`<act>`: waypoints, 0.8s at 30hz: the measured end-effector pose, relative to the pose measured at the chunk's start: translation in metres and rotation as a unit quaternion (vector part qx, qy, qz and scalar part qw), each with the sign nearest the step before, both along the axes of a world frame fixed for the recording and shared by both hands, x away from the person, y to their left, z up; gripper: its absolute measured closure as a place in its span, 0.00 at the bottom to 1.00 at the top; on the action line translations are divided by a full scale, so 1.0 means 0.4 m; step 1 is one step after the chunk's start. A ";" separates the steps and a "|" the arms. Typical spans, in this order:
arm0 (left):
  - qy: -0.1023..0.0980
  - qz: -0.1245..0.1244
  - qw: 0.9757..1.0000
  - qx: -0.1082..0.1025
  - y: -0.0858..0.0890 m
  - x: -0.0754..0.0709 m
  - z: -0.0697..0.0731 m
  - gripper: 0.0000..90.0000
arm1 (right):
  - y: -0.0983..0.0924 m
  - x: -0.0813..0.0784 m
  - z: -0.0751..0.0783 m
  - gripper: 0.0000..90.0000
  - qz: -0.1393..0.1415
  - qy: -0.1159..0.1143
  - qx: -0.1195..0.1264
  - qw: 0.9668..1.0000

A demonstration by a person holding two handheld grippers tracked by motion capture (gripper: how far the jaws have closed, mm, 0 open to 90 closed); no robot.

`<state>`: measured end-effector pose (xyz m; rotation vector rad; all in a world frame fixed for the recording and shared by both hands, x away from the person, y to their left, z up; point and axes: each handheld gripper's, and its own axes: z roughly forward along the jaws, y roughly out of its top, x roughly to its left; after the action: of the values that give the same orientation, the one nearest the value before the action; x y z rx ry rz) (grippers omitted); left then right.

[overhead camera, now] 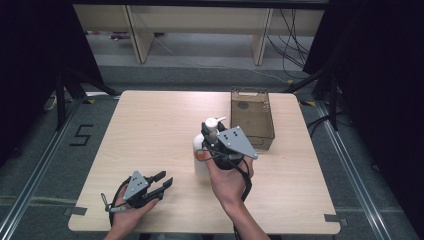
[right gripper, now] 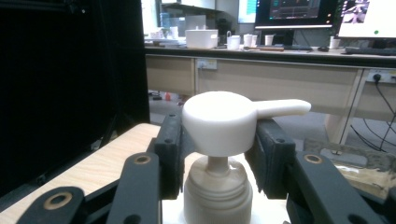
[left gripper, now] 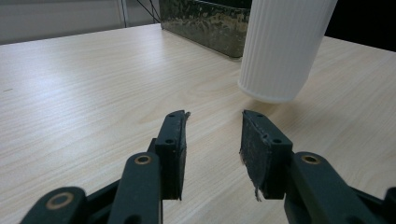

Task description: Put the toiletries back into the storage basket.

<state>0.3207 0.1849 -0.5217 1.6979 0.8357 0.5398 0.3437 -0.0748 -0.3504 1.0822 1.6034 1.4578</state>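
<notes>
A brown mesh basket stands near the wooden table's far right corner, apparently empty.

The high view looks forward and down over the whole wooden table, while each gripper view sits low and close behind its own jaws, both sharing the white pump bottle and brown basket.

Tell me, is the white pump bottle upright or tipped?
Upright: the pump bottle has its base low and its pump head on top.
</notes>
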 end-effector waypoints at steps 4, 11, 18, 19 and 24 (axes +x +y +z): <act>0.001 0.001 1.000 0.000 0.000 0.000 0.000 0.67 | -0.022 0.001 0.009 0.67 -0.008 0.002 0.000 1.000; 0.000 0.002 1.000 0.000 0.000 -0.001 0.000 0.66 | -0.054 0.007 0.017 0.67 -0.020 -0.009 0.002 1.000; -0.001 0.001 1.000 -0.001 -0.001 0.000 0.000 0.66 | -0.085 0.010 0.028 0.67 -0.036 -0.012 0.004 0.999; -0.001 0.002 1.000 -0.001 -0.001 -0.001 0.000 0.66 | -0.090 0.010 0.030 0.67 -0.039 -0.013 -0.001 0.999; -0.001 0.002 1.000 0.000 0.000 -0.001 0.000 0.66 | -0.111 0.014 0.036 0.67 -0.049 -0.014 0.006 0.999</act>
<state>0.3203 0.1850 -0.5217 1.6960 0.8365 0.5440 0.3495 -0.1194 -0.3359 1.1265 1.5022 1.4136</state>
